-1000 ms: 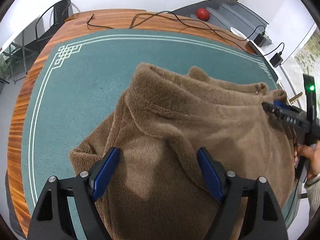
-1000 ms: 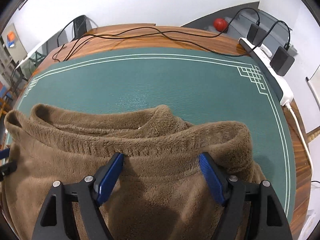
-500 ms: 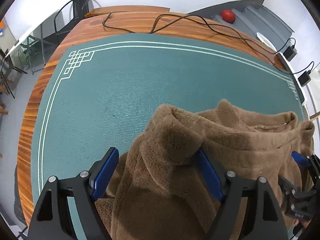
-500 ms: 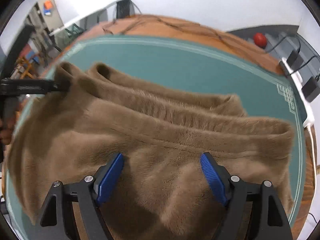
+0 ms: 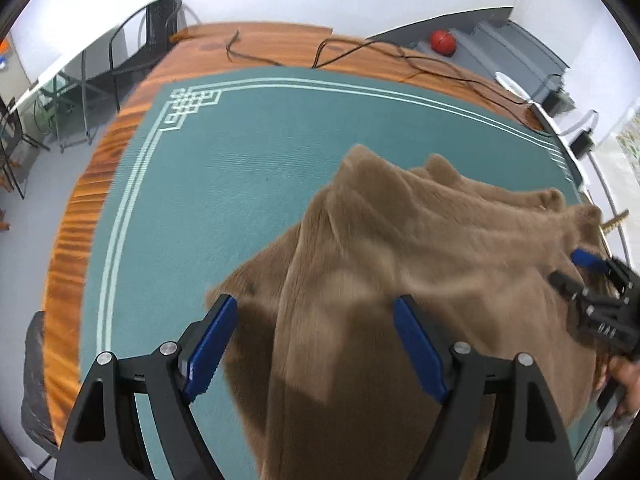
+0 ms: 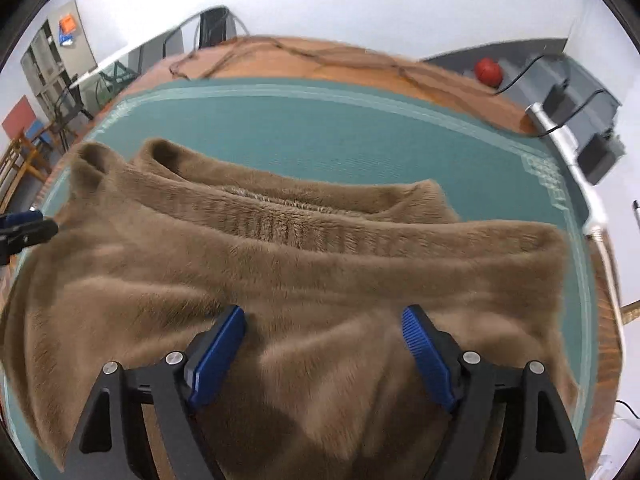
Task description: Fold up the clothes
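A brown fleece garment (image 5: 440, 240) lies spread on the green mat (image 5: 220, 200), its ribbed collar (image 6: 280, 228) toward the far side. My left gripper (image 5: 314, 304) hangs open over the garment's left part, blue pads wide apart with no cloth pinched between them. My right gripper (image 6: 323, 314) stands open above the garment's (image 6: 280, 272) near middle, also gripping nothing. In the left wrist view the right gripper (image 5: 592, 280) appears at the garment's right edge, held by a hand (image 5: 628, 376). The left gripper's tip (image 6: 24, 228) shows at the left edge of the right wrist view.
The mat covers a wooden table (image 5: 80, 216). Black cables (image 5: 400, 56) trail along the far edge. A white power strip (image 6: 576, 160) with plugged adapters lies at the right edge. A black chair (image 5: 160, 12) stands behind the table, a red ball (image 5: 442, 41) on the floor beyond.
Both cameras have shifted over the garment: the right one pulled back and now sees the whole collar. The left one swung left, then back. Both jaws stayed wide apart.
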Tool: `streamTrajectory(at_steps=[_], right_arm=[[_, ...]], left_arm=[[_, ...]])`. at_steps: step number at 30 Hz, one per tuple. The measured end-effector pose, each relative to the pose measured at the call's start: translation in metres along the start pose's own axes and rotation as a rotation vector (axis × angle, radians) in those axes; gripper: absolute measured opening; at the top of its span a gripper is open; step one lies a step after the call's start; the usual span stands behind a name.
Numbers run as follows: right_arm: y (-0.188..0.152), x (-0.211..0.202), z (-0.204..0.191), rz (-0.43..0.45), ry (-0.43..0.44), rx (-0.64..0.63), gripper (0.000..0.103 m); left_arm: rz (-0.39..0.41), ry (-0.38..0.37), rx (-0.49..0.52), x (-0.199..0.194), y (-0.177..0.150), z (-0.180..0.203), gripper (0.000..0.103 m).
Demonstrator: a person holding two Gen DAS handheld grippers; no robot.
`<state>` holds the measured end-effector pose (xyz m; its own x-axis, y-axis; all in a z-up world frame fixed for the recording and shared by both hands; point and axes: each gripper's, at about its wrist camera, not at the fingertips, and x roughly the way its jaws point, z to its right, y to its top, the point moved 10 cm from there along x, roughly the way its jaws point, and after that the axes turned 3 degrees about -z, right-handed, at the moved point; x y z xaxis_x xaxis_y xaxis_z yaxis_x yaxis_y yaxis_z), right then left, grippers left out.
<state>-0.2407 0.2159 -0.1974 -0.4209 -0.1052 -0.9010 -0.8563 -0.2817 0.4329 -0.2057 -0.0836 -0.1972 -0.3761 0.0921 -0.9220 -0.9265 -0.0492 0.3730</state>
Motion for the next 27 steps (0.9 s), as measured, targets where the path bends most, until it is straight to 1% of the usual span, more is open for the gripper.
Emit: streamTrajectory(at_steps=[2,4,5,8,10,12,14,16,18,20,22,24,27], right_arm=[[-0.012,-0.021,0.001,0.029,0.012,0.002,0.083],[-0.021,-0.03,0.003,0.028,0.009,-0.011,0.083],[-0.029,-0.031,0.008,0.014,-0.015,-0.025,0.083],[-0.047,-0.021,0.027,-0.025,-0.079,-0.014,0.083],[-0.057,-0.017,0.043,-0.032,-0.1,0.017,0.084],[-0.064,-0.014,0.056,-0.031,-0.107,0.044,0.088],[-0.061,-0.012,0.057,-0.028,-0.114,0.057,0.089],[-0.06,-0.01,0.053,-0.031,-0.139,0.045,0.09],[-0.056,-0.012,0.049,-0.039,-0.147,0.049,0.09],[-0.051,-0.02,0.045,-0.035,-0.141,0.056,0.09],[-0.046,-0.03,0.04,-0.014,-0.128,0.054,0.09],[-0.041,-0.039,0.031,0.004,-0.114,0.042,0.09],[-0.042,-0.046,0.023,0.01,-0.093,0.039,0.09]], left_arm=[[0.006,-0.007,0.023,-0.008,-0.012,0.003,0.083],[0.004,0.009,0.044,-0.011,-0.023,0.005,0.083],[0.002,0.024,0.054,-0.011,-0.027,0.006,0.083],[-0.013,0.076,0.042,-0.002,-0.04,-0.001,0.083],[-0.021,0.099,0.01,0.001,-0.046,-0.012,0.086],[-0.023,0.134,0.018,0.004,-0.052,-0.021,0.09],[-0.025,0.162,0.029,0.005,-0.058,-0.028,0.093],[-0.032,0.158,0.017,0.005,-0.061,-0.033,0.094],[-0.035,0.145,-0.009,0.001,-0.06,-0.035,0.094],[-0.02,0.147,-0.018,-0.008,-0.054,-0.034,0.094],[0.007,0.143,-0.006,-0.018,-0.045,-0.028,0.094],[0.037,0.123,0.013,-0.028,-0.033,-0.017,0.094],[0.07,0.09,0.043,-0.038,-0.017,0.003,0.094]])
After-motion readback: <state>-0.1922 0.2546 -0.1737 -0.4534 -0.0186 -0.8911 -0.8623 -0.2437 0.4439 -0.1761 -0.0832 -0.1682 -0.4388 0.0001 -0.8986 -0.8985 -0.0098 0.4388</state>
